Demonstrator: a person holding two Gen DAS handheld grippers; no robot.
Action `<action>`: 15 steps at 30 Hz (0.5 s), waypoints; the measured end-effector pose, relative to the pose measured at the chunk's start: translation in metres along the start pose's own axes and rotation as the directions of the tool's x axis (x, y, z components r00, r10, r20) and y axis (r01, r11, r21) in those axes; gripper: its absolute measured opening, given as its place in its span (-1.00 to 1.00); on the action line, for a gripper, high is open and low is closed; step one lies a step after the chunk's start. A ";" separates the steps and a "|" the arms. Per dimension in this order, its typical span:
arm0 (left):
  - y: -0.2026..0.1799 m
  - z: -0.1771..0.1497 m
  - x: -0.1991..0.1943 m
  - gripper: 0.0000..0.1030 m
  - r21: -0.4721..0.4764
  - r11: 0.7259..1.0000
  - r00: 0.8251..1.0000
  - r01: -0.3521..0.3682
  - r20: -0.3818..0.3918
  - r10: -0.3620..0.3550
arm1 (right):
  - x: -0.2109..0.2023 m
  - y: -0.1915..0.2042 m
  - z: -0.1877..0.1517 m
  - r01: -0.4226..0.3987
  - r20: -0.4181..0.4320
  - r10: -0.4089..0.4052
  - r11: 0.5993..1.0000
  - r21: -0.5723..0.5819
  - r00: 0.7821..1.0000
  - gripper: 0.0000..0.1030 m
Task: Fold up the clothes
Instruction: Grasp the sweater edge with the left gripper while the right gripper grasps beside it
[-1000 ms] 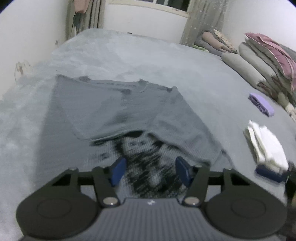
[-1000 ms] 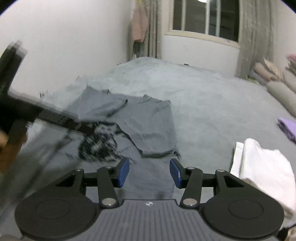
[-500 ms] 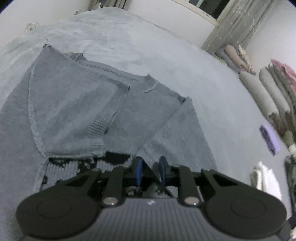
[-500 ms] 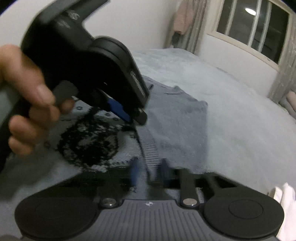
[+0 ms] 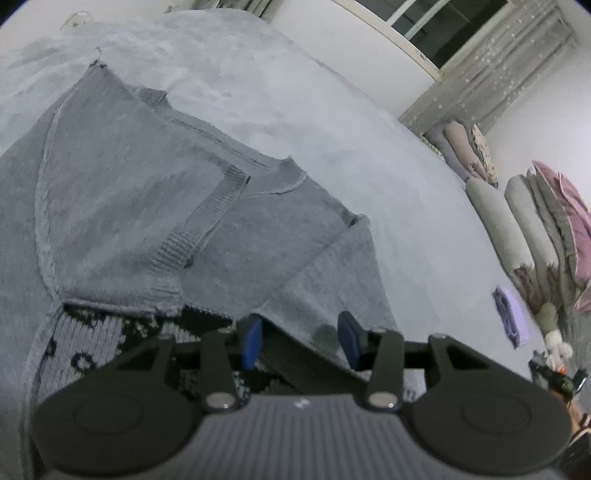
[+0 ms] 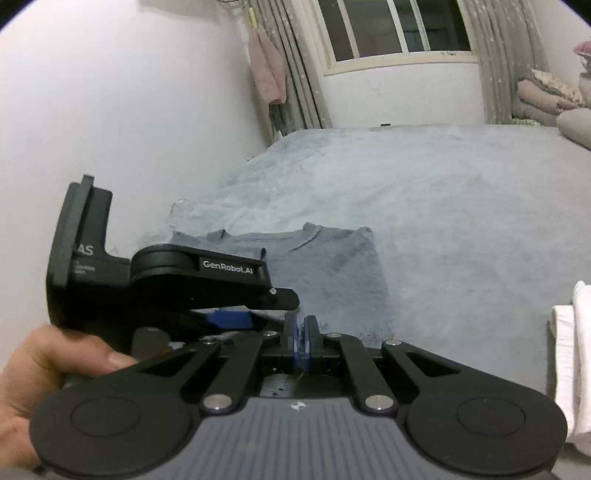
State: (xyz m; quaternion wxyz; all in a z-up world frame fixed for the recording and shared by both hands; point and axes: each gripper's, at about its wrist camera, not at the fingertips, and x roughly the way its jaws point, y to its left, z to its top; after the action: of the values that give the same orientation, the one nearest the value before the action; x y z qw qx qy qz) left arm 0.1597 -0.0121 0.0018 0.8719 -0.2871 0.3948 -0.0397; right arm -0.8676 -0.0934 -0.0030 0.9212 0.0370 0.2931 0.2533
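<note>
sweater in grey knit lies spread on the bed, one sleeve folded across its chest and a black-and-grey patterned panel showing at the near hem. the right tool has its blue pads pressed tight together; a thin edge of the knit seems caught between them, though the pinch itself is too small to see clearly. the left tool has just been opening: its jaws stand partly apart over the folded sleeve's cuff end, the fabric lying between the blue pads without being pressed. in the right wrist view the left tool appears side-on just ahead and to the left, carried by the person's left hand, its tip very near the right tool's closed pads. farther out, a folded white cloth sits on the bed to the right, a folded purple item lies well apart, and pillows are stacked along the far right side. curtains flank a window.
</note>
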 end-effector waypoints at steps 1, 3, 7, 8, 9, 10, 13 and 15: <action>-0.001 0.001 0.000 -0.33 0.011 1.000 1.000 -0.010 0.007 0.010 | 0.000 0.000 0.001 0.001 -0.007 -0.001 1.000 -0.007 1.000 -0.91; -0.002 0.001 0.001 -0.59 0.039 0.999 0.999 -0.038 0.010 0.037 | 0.006 0.006 -0.003 0.002 -0.083 -0.009 0.996 -0.089 0.996 -0.90; 0.001 -0.001 -0.005 -0.50 0.063 0.997 0.999 -0.043 0.001 0.043 | 0.006 0.011 -0.014 0.028 -0.125 -0.059 0.972 -0.234 0.990 -0.62; 0.002 0.000 -0.009 -0.44 0.069 0.996 0.999 -0.050 0.010 0.049 | 0.006 0.012 -0.017 0.034 -0.133 -0.073 0.962 -0.270 0.988 -0.29; 0.003 0.001 -0.012 -0.28 0.077 0.995 0.998 -0.058 0.022 0.057 | 0.004 0.011 -0.018 0.038 -0.131 -0.078 0.957 -0.286 0.988 -0.15; 0.003 0.002 -0.014 -0.22 0.086 0.994 0.997 -0.067 0.034 0.064 | 0.003 0.009 -0.018 0.030 -0.134 -0.072 0.955 -0.295 0.988 -0.07; 0.007 0.005 -0.013 -0.17 0.103 0.991 0.996 -0.082 0.043 0.078 | 0.001 0.005 -0.020 0.019 -0.137 -0.065 0.950 -0.310 0.988 -0.07; 0.010 0.006 -0.006 -0.18 0.098 0.992 0.996 -0.082 0.028 0.079 | 0.000 0.007 -0.020 0.048 -0.123 -0.094 0.940 -0.337 0.988 -0.08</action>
State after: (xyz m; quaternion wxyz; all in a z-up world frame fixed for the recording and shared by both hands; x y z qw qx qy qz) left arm 0.1589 0.0007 0.0038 0.8906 -0.2276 0.3932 -0.0206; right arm -0.8817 -0.0891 -0.0187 0.9004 -0.1471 0.3098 0.2676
